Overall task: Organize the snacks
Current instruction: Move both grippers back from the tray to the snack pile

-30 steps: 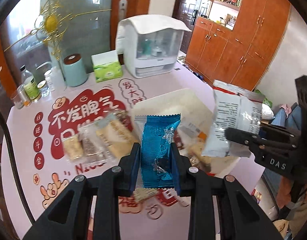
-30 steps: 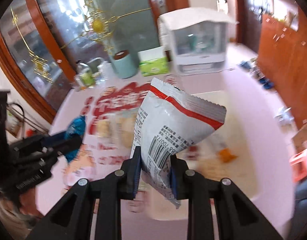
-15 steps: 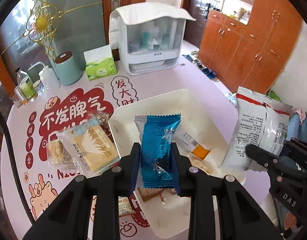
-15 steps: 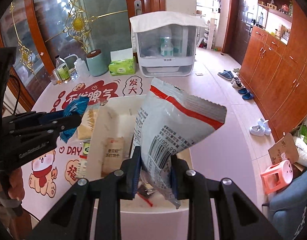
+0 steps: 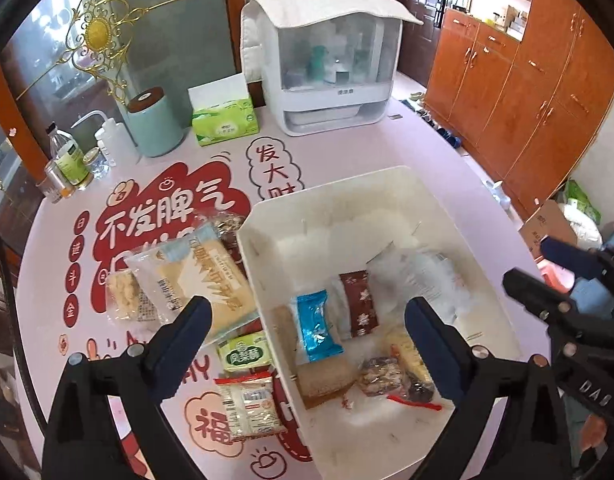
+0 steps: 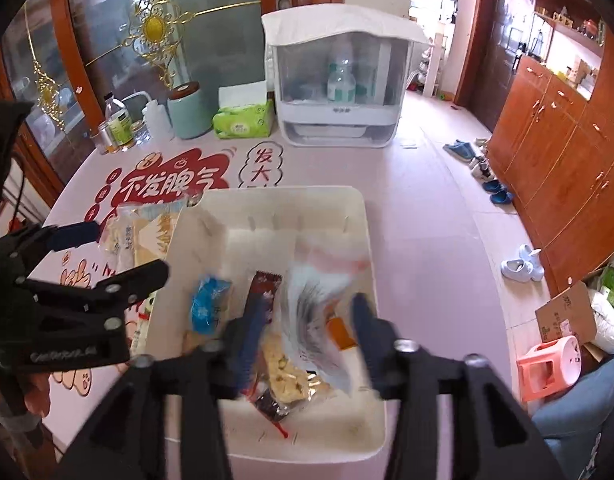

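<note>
Both packets were clamped a second ago and have now been dropped: the blue snack packet lies in the white bin, and the white bag, blurred, is seen falling in. Left gripper and right gripper jaws are opening, nothing gripped. Loose snacks left of the bin are probably next.

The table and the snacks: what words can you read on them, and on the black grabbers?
"不发脾气": red cloud on the table mat.
"发大财": white cloud on the mat.
"福": pink cloud near the mat's front edge.
"DAS": right gripper, on its body.
Too small or blurred: the snack packets' print, the green tissue pack, the white cabinet's label, the left gripper's white lettering.
</note>
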{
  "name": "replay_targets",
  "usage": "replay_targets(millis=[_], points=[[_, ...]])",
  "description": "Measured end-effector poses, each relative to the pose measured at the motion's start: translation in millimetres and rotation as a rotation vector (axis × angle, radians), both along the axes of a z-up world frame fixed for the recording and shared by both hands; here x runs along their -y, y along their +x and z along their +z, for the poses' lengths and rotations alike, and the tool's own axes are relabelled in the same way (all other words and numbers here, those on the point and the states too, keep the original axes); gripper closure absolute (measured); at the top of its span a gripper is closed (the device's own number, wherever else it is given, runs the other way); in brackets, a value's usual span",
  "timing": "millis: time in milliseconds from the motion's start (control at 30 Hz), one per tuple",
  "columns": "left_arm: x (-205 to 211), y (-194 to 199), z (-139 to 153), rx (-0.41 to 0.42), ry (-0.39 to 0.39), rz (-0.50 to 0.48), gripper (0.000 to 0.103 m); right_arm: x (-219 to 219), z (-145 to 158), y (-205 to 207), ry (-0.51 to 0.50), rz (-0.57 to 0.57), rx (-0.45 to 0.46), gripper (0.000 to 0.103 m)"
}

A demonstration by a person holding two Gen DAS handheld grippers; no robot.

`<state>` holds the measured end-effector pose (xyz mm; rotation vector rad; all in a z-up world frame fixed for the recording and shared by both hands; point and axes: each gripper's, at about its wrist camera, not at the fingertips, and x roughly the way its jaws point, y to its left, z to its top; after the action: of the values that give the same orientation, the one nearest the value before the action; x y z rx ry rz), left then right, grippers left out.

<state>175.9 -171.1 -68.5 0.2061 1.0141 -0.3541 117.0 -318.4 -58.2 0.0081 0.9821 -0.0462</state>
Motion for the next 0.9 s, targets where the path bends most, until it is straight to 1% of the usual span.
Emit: replay_targets(millis=[167, 667, 900], points=[[-9, 1, 1, 0.014, 0.013, 0.033, 0.006, -2, 1, 1, -0.002, 0.014, 0.003, 0.047], [-25, -14, 16, 0.076, -0.018, 0.067, 0.006, -16, 8, -4, -0.019, 0.034, 0.014, 0.047], [-43, -26, 23, 0.105, -0.029, 0.080, 0.006, -31, 9, -8, -0.030, 0.049, 0.010, 0.047]])
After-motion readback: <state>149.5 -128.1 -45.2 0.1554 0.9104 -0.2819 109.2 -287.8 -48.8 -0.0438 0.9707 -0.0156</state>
